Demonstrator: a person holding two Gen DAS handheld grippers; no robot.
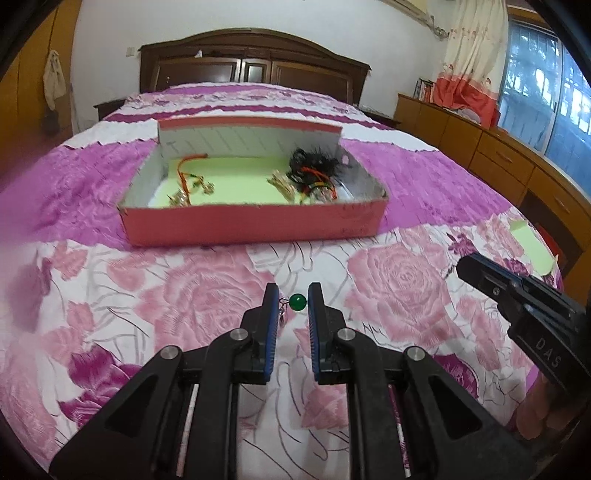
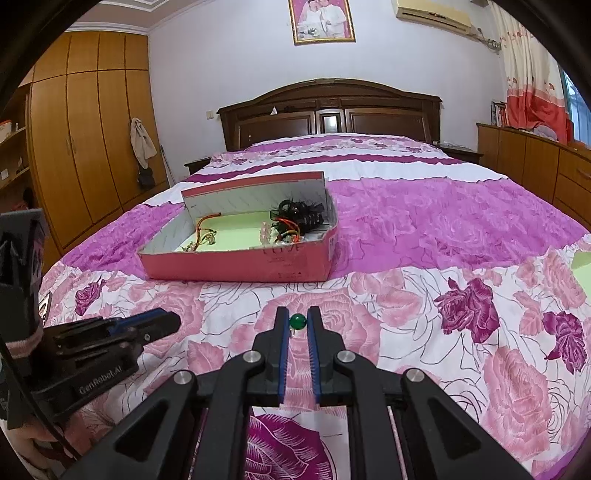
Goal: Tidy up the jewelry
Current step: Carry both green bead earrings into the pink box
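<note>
Your left gripper [image 1: 292, 301] and right gripper [image 2: 297, 320] each hold fingers clamped on a green bead earring [image 2: 297, 321], just short of the pink box [image 2: 240, 264] on the bed [image 2: 443, 221]. Inside the box several pieces already lie; these two remain.

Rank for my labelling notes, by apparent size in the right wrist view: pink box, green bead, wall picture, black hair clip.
1. Pink box
2. Wall picture; it hangs far off, so its true size is unsure
3. Black hair clip
4. Green bead
</note>
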